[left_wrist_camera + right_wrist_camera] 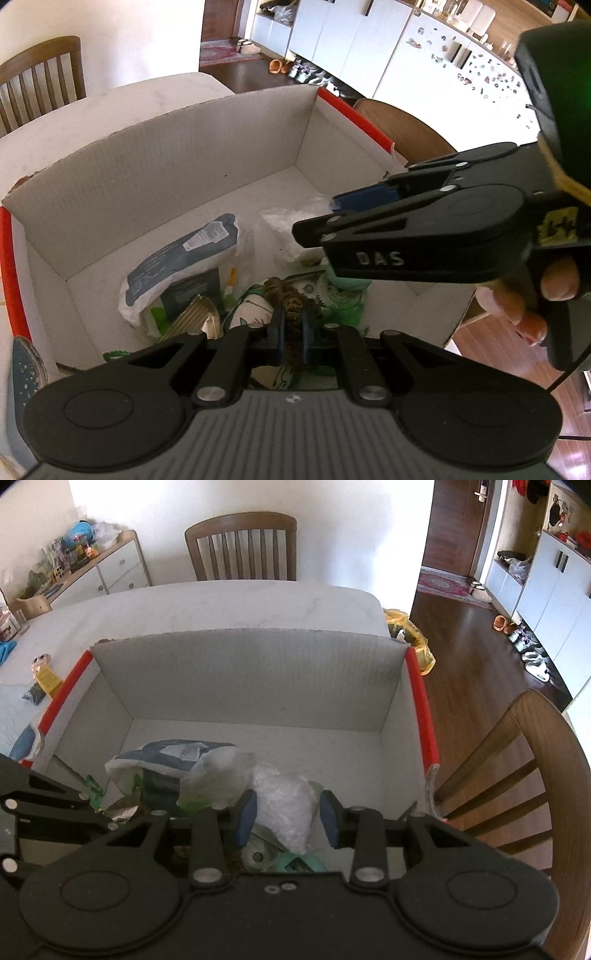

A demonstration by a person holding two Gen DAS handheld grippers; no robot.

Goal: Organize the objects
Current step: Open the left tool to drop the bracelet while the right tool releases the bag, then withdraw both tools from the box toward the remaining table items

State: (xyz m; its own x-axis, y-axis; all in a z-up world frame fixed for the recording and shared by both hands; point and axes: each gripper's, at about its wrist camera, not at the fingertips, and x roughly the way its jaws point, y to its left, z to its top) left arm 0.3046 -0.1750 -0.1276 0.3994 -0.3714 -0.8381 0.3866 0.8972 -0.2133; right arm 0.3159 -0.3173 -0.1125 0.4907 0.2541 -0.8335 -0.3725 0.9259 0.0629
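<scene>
— Desk: Left side first. Holding what, and where from the cardboard box [166, 166]?

— Photo: Pinches a brown scaly strip [290, 302] between the blue pads of the left hand-held gripper [291, 328], clamped shut. Hangs inside the near end of the box, over a heap of packets. Runs lengthwise straight ahead along the fingers, towards the far wall of the box. Cannot tell whether the far tip touches the heap.

— Desk: And the right?

— Photo: Comes in over the box's right wall with the right hand-held gripper [288, 818] spread wide, gripping nothing. Frames a white crinkled bag [280, 794] between the fingers; looks to lie below on the box floor, apart from both pads.

— Desk: Nearer to the strip?

— Photo: The left, plainly, already on it. Probably needs only a short drop and a release near the box's front wall, beside the blue-and-white pouch [177, 258]. Likely leaves the bag to the right, straight below.

— Desk: Outside the box?

— Photo: White tabletop [221, 602] beyond the far wall.
</scene>
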